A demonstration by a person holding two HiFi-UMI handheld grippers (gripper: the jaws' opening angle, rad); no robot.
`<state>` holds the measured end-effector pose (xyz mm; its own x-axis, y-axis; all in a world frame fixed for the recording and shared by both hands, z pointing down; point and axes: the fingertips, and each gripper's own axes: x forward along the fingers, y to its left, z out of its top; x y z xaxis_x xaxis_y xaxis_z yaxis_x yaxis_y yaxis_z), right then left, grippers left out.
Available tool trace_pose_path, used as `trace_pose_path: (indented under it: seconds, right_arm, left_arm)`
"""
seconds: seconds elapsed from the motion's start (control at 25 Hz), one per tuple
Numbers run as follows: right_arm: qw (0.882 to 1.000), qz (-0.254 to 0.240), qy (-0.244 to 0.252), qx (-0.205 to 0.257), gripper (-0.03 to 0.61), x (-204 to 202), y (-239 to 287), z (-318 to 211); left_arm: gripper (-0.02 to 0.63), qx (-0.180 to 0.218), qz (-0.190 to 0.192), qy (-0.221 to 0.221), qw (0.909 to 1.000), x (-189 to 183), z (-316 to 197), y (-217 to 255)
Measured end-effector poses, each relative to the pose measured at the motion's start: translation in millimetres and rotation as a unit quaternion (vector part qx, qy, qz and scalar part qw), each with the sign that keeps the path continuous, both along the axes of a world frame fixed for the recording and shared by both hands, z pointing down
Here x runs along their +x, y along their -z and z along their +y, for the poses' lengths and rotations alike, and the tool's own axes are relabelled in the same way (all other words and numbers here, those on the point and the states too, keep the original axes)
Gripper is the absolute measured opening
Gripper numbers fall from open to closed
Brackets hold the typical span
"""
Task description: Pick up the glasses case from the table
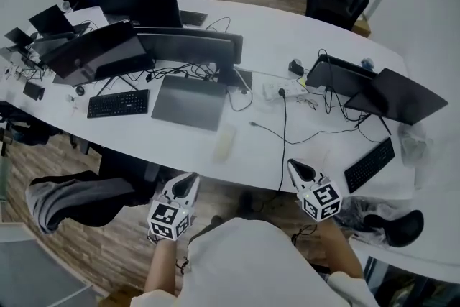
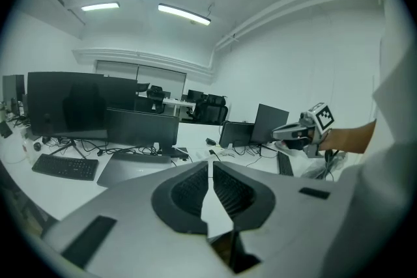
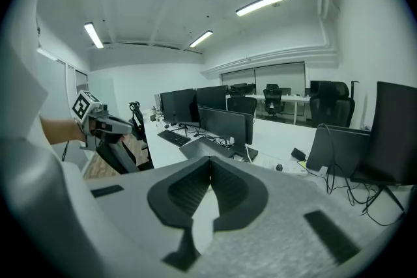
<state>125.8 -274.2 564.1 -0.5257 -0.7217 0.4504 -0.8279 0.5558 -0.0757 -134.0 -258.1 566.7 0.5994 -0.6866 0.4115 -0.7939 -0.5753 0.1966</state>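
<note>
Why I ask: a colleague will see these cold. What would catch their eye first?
Two shut, empty grippers with marker cubes, the left gripper and the right gripper, sit at the bottom of the head view, pointing at a curved white table. It is crowded with dark monitors, keyboards and cables. A pale glasses case lies near its front edge, ahead of the grippers, untouched.

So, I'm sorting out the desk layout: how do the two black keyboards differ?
The left-hand keyboard lies nearly level across the head view; the right-hand keyboard lies steeply slanted. The first sits left of the glasses case, the second right of it. Both are black, flat on the white table.
</note>
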Motion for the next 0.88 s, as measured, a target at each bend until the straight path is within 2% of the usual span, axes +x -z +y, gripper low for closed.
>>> trace_pose_path:
  seconds: [0.32,0.6,0.88]
  right_arm:
    - [0.999,0.001,0.034,-0.008,0.002,19,-17,-37]
    - [0.999,-0.007,0.034,-0.019,0.002,39,-26,-51]
    - [1.0,-0.009,0.018,-0.023,0.002,51,-32,-60]
  left_arm:
    - [0.012,-0.009,-0.023,0.022,0.9995,30,-37,-10]
    - [0.017,-0.018,-0.044,0.026,0.9985,48,-56,-18]
    - [0.139,-0.038,-0.054,0.001,0.9978,62,-70,-29]
